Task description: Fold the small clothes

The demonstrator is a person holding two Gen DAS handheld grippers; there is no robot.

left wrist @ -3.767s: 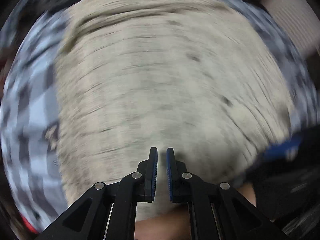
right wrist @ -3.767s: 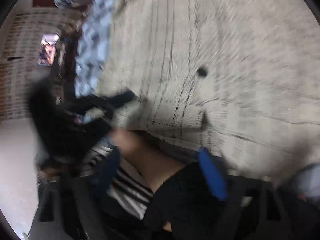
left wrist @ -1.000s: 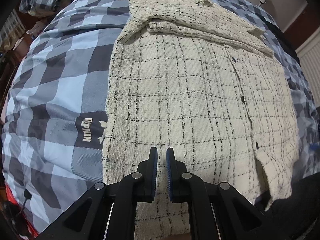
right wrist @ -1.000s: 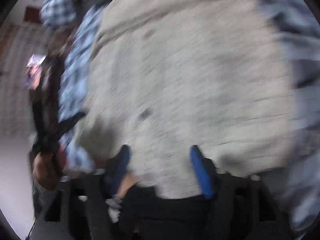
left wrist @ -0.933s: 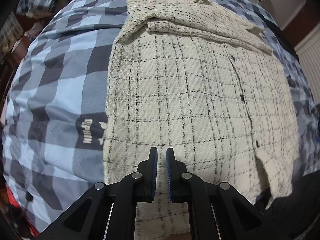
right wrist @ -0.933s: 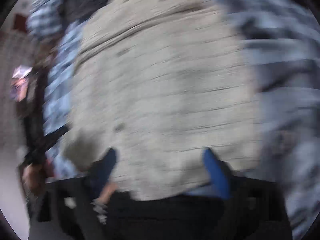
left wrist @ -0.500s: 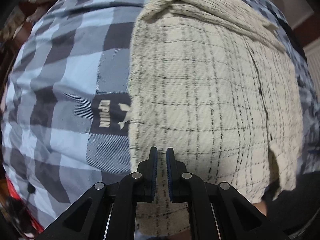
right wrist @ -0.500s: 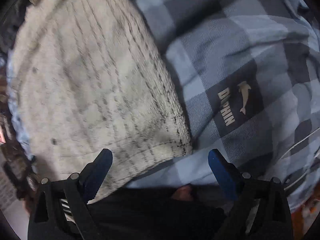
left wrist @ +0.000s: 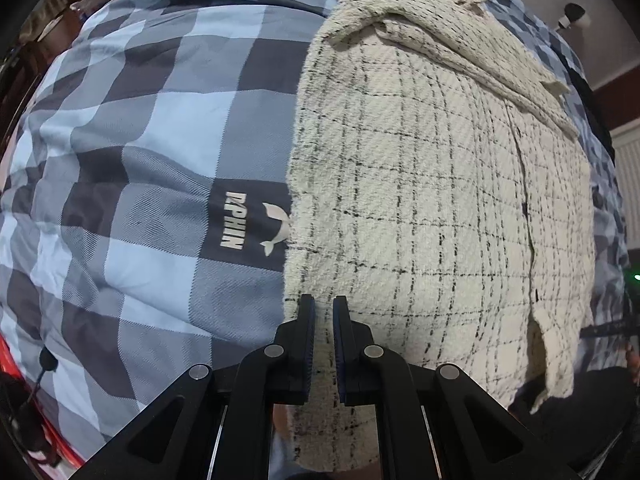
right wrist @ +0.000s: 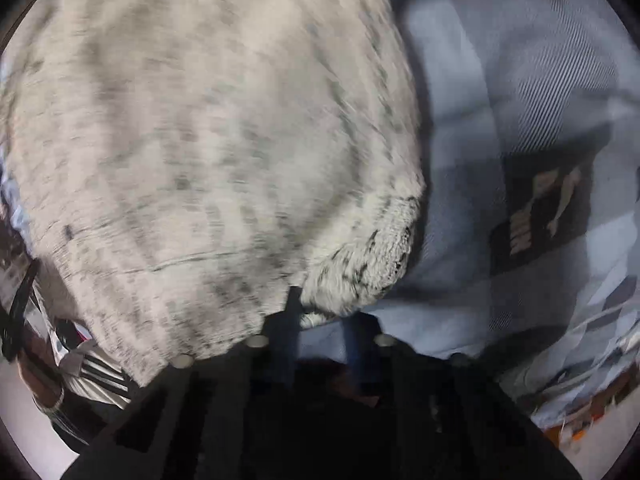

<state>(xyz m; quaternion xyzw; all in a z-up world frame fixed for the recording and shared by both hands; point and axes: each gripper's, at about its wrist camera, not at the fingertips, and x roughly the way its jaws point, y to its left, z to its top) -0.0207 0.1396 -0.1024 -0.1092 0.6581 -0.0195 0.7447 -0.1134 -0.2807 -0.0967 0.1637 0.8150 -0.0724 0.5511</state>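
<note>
Shirt [left wrist: 420, 208] hem, both grippers at corners.
Left gripper [left wrist: 323, 312] nearly clenched, empty; right gripper [right wrist: 320, 304] blurred, grasp unclear — corner could slip.

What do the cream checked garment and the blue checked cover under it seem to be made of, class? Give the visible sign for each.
Cream garment: probably a thick woven or knitted cloth, wool-like; ribbed, nubbly surface, fuzzy frayed edges, matt.
Blue checked cover: likely smooth woven cotton or a blend; fine diagonal twill lines, soft creases, a printed logo.

shirt [left wrist: 420, 200]: cream w/ black grid | duvet [left wrist: 140, 140]: blue/grey check, white logo | fingers [left wrist: 308, 344]: black, blue pads
</note>
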